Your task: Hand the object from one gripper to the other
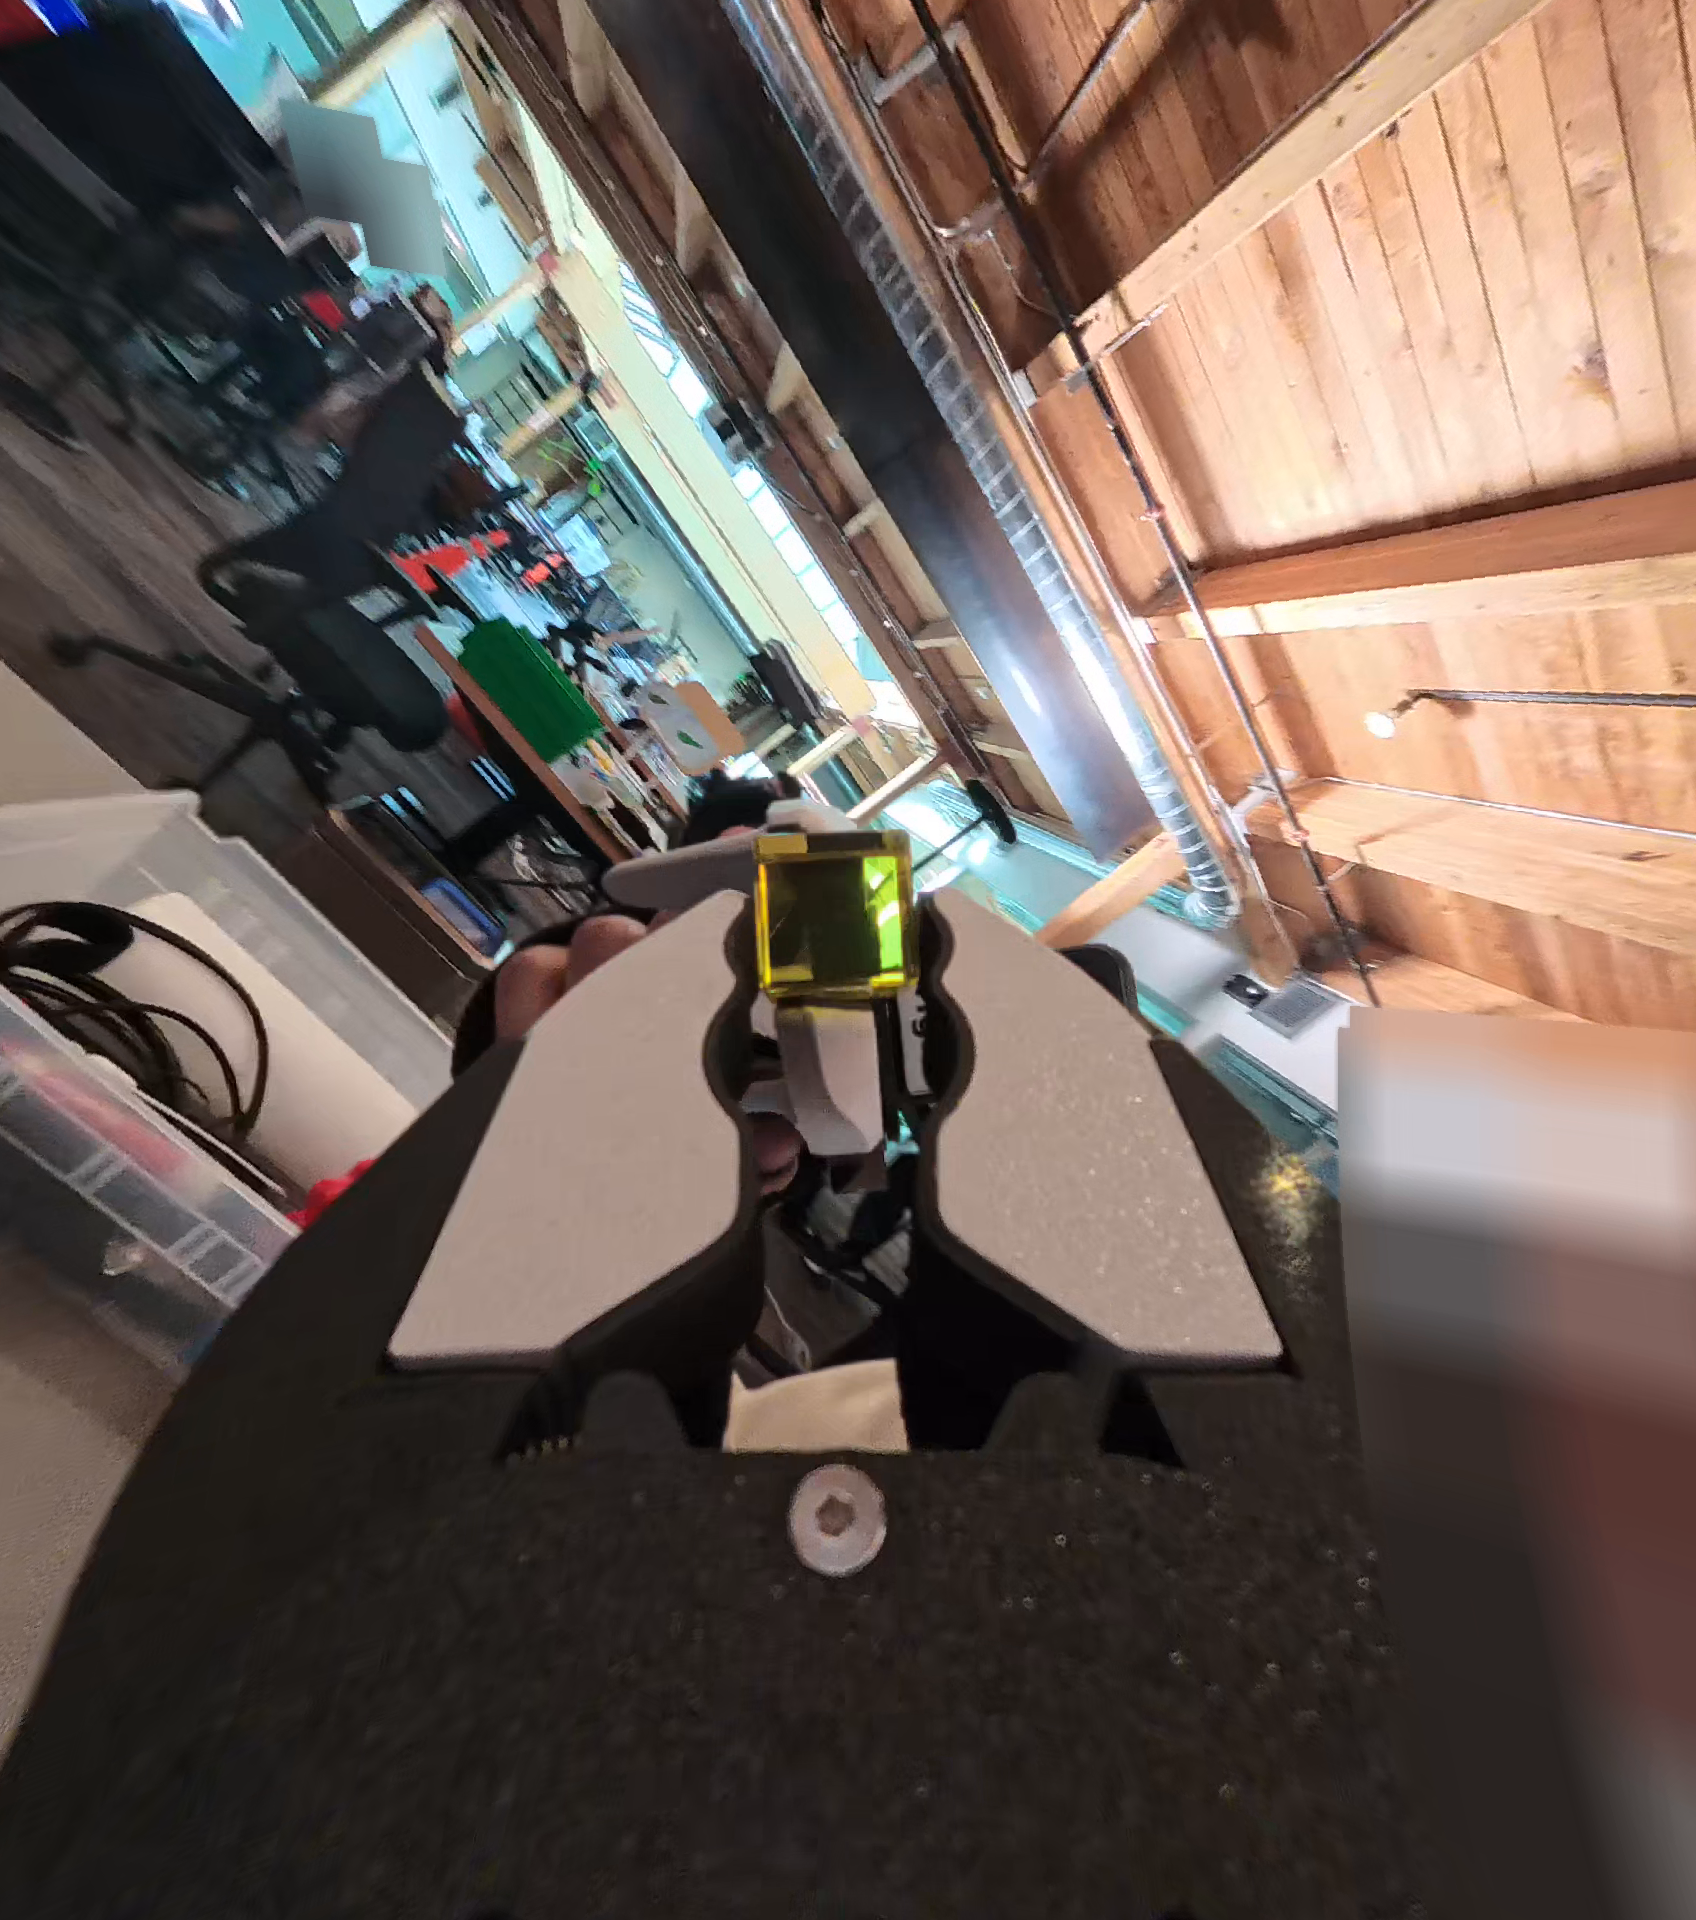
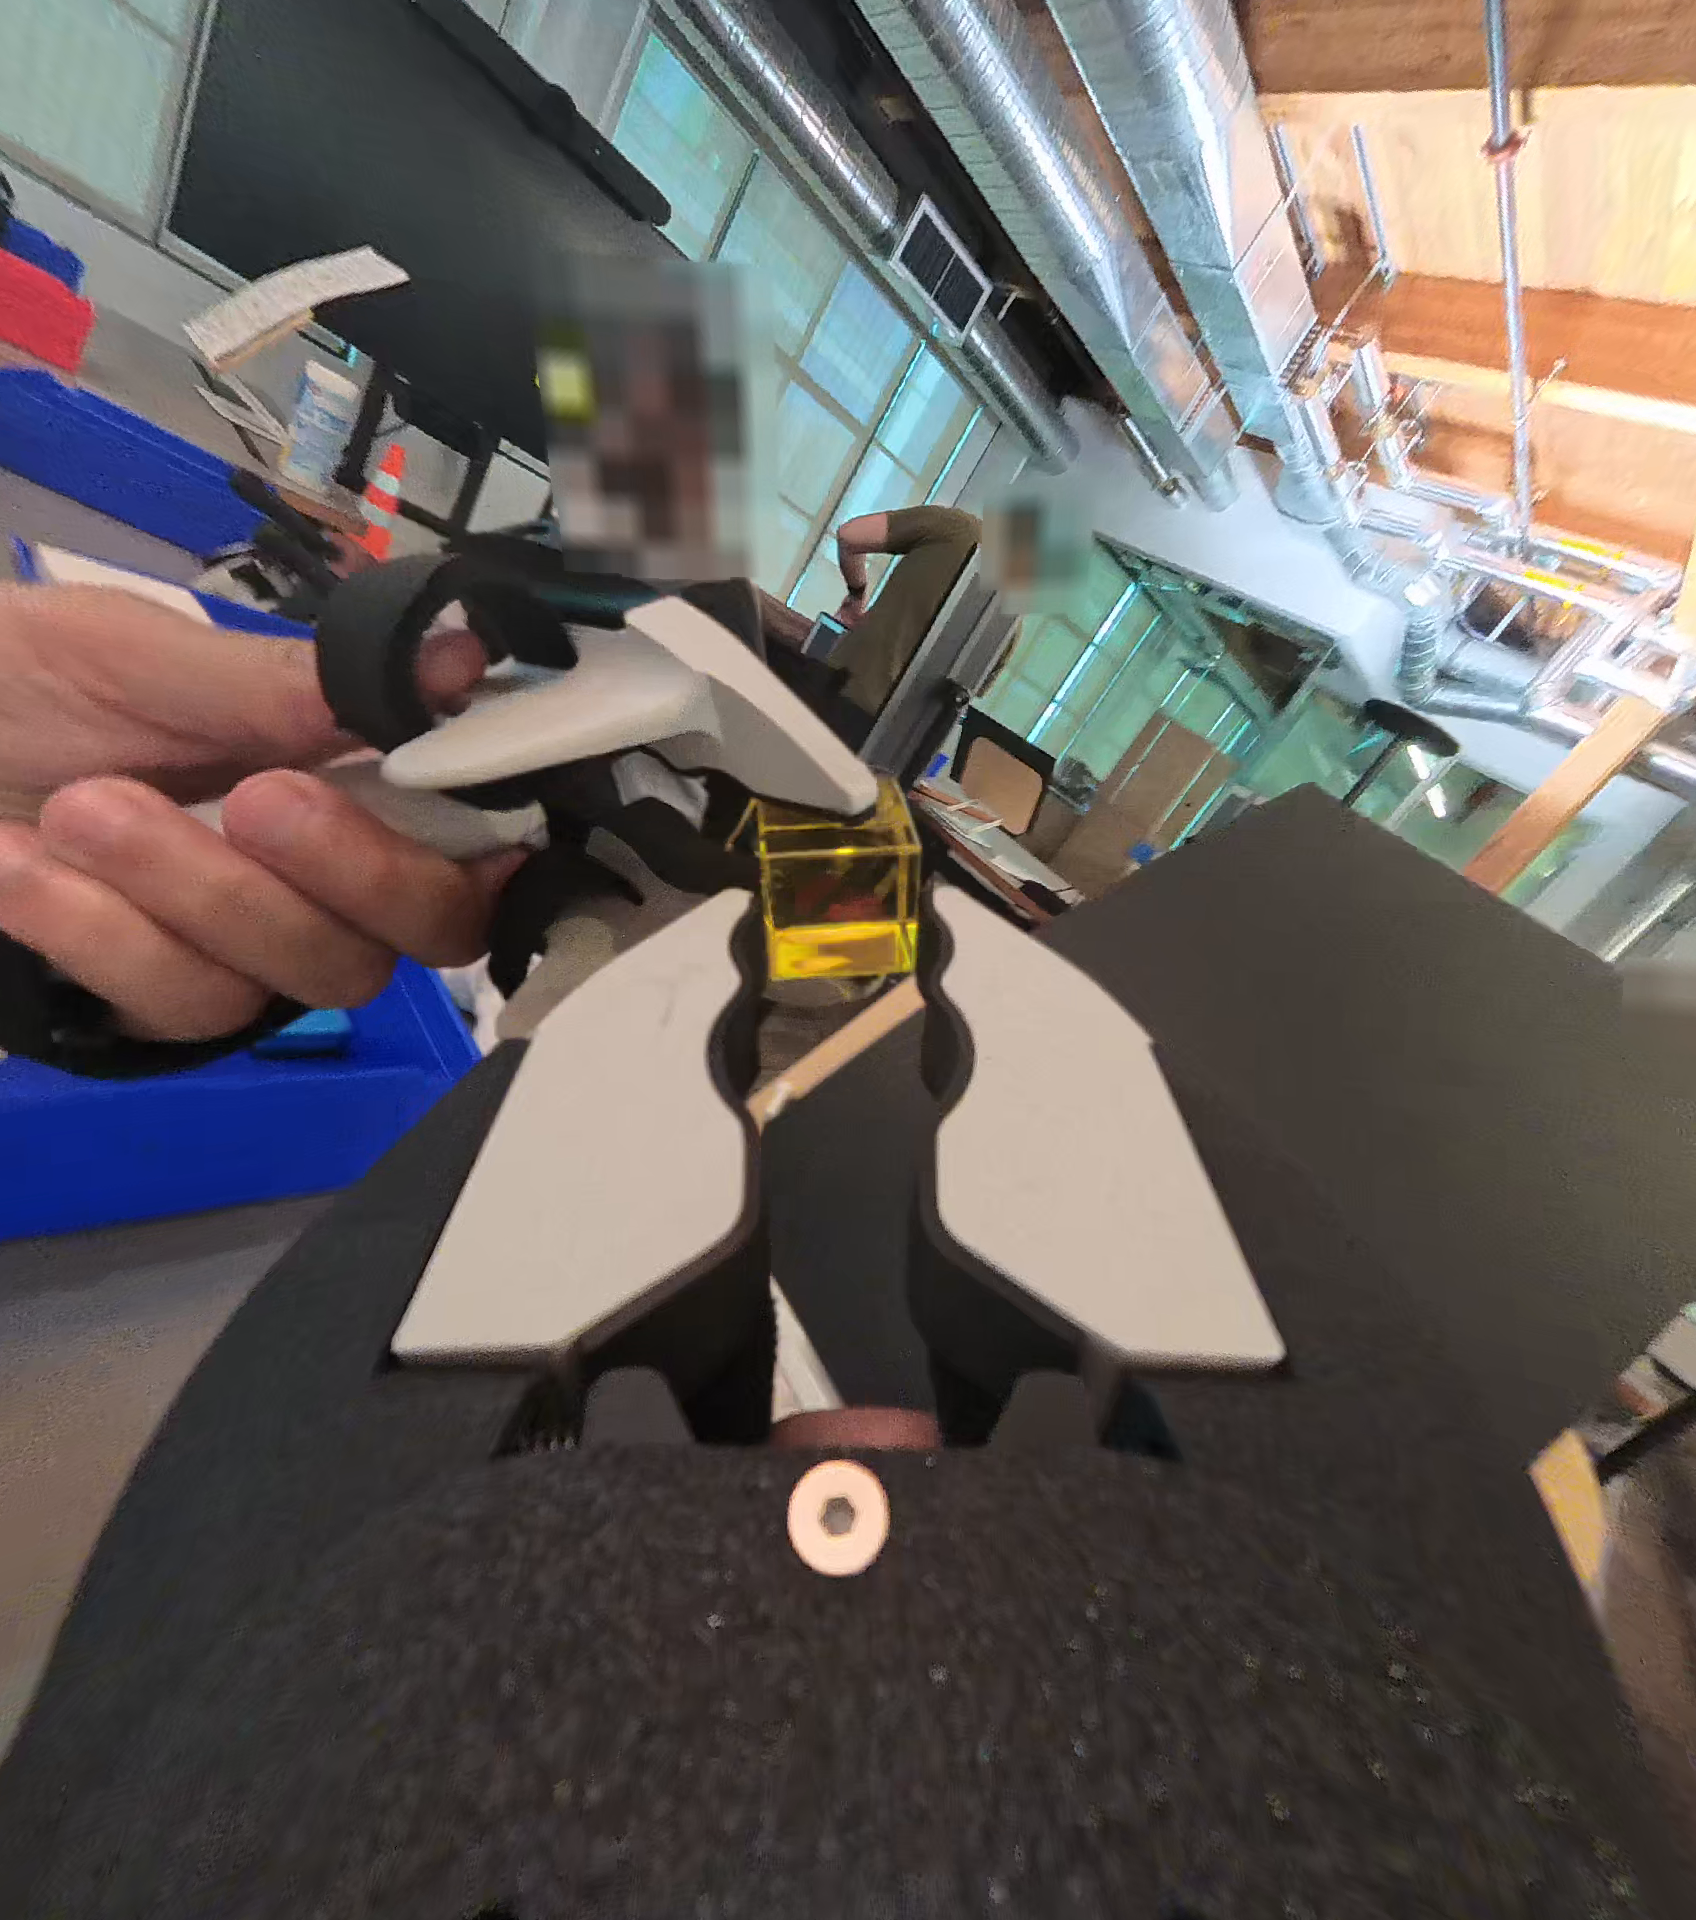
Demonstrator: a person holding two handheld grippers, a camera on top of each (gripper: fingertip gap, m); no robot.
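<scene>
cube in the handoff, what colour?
Transparent yellow cube, best seen in the right wrist view.

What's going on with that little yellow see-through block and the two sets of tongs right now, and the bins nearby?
Yellow cube: held in the air, pinched by both tongs at once.
Left tongs: shut on the cube's sides.
Right tongs: shut on the cube's sides, crosswise to the left tongs.
Hand: gripping the left tongs' handle.
Clear bin: open, black cables coiled inside.
Blue bin: open; contents hidden.
</scene>
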